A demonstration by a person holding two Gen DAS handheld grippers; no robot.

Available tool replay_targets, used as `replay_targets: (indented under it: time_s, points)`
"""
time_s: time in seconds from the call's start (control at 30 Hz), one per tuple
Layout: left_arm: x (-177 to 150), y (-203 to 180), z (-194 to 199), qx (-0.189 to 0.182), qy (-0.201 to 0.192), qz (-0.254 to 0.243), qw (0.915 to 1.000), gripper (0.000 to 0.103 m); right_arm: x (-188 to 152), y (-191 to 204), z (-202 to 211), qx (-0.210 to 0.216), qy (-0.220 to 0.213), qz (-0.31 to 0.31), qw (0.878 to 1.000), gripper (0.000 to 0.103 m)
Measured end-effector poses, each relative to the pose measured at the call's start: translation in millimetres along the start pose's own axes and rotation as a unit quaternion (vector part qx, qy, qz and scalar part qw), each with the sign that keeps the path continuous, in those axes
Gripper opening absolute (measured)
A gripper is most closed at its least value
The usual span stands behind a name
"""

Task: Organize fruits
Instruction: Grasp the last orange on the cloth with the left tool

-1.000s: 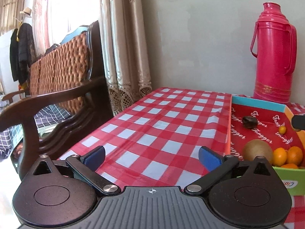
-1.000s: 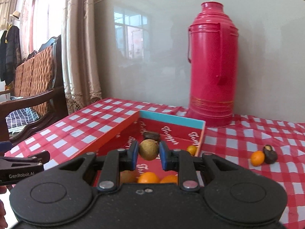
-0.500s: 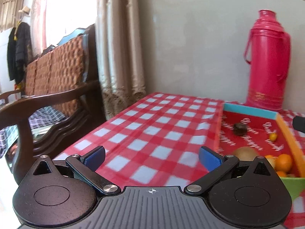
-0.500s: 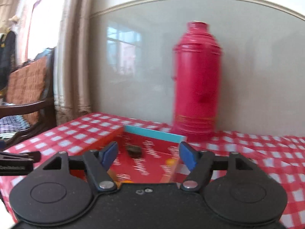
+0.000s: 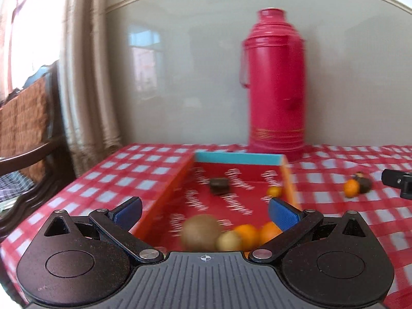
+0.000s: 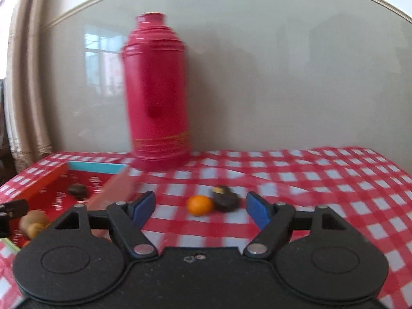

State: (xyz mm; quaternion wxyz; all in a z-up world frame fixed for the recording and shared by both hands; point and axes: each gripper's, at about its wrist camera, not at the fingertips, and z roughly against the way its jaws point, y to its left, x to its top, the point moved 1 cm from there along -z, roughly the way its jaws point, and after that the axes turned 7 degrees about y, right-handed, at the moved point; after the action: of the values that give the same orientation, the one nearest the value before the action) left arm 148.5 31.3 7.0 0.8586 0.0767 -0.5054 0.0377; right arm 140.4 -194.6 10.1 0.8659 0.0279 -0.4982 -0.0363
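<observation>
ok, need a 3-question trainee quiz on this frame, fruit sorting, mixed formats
1. True or false: the right tongs grip a fruit.
2. Which fruits lie on the cloth outside the box? A) orange and dark fruit B) two kiwis C) none
3. What stands behind the box?

Key: 1 false, the jaws are opening with nothing between them. 2 A. 3 the red flask.

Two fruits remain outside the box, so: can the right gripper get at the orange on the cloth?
Probably yes: the right gripper, jaws opening and empty, faces the orange. Only the dark fruit touching it crowds that side.
</observation>
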Motion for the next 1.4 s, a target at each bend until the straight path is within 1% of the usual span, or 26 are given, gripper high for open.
replay_targets:
  time_s: [0.1, 0.23, 0.37, 0.47, 0.63, 0.77, 0.83, 0.87, 0.9, 0.97, 1.03, 1.13, 1.17, 1.2, 1.3, 1.4]
  points:
    - [4.9, -22.3, -2.4, -0.027, 0.000, -0.007, 0.9996, 0.103, -5.0, -22.3, -2.2, -0.017, 0.007, -0.021, 1.000, 0.070]
    - [11.6, -58.6, -7.1, -0.063, -0.005, -0.027, 0.9976, 0.103, -8.1, -39.7, -2.3, -0.040, 0.009, -0.033, 0.999, 0.070]
    - [14.8, -95.5, -20.8, -0.092, 0.001, -0.045, 0.9947, 0.103, -6.5, -58.0, -4.9, -0.062, 0.010, -0.042, 0.997, 0.070]
    - [16.9, -120.5, -33.1, -0.109, 0.013, -0.055, 0.9924, 0.103, -3.0, -73.5, -11.5, -0.072, 0.013, -0.053, 0.996, 0.070]
    - [24.6, -156.4, -52.2, -0.124, 0.018, -0.066, 0.9899, 0.103, 3.0, -93.6, -31.9, -0.084, 0.029, -0.062, 0.994, 0.070]
    - [28.3, -181.4, -78.3, -0.128, 0.042, -0.083, 0.9874, 0.102, 3.6, -106.9, -44.9, -0.093, 0.037, -0.068, 0.993, 0.070]
    - [27.8, -190.7, -93.4, -0.133, 0.064, -0.083, 0.9856, 0.091, 4.5, -113.3, -51.0, -0.096, 0.040, -0.074, 0.992, 0.070]
    - [26.7, -193.8, -100.9, -0.137, 0.077, -0.084, 0.9839, 0.080, 5.1, -115.3, -53.2, -0.097, 0.041, -0.075, 0.992, 0.070]
    - [25.0, -195.7, -107.3, -0.143, 0.088, -0.083, 0.9823, 0.077, 6.0, -117.4, -55.3, -0.099, 0.042, -0.076, 0.991, 0.070]
    - [20.4, -198.7, -114.1, -0.140, 0.093, -0.082, 0.9824, 0.077, 7.2, -120.3, -57.8, -0.099, 0.044, -0.079, 0.991, 0.070]
    - [18.8, -201.4, -119.6, -0.145, 0.096, -0.079, 0.9817, 0.077, 8.0, -122.2, -61.4, -0.097, 0.048, -0.078, 0.991, 0.071]
    - [20.1, -205.5, -121.0, -0.144, 0.093, -0.079, 0.9820, 0.077, 7.7, -121.5, -67.5, -0.093, 0.058, -0.074, 0.991, 0.071]
    - [20.1, -207.5, -121.4, -0.146, 0.095, -0.082, 0.9814, 0.059, 7.5, -120.8, -68.0, -0.091, 0.060, -0.073, 0.991, 0.071]
    - [20.4, -210.4, -123.2, -0.149, 0.098, -0.084, 0.9803, 0.031, 7.6, -120.1, -67.5, -0.090, 0.060, -0.073, 0.991, 0.071]
    - [19.8, -211.9, -121.3, -0.149, 0.102, -0.085, 0.9799, 0.032, 7.5, -119.5, -64.4, -0.089, 0.058, -0.071, 0.992, 0.071]
    - [20.2, -210.1, -112.7, -0.149, 0.096, -0.090, 0.9801, 0.032, 7.2, -121.0, -59.9, -0.089, 0.054, -0.074, 0.992, 0.071]
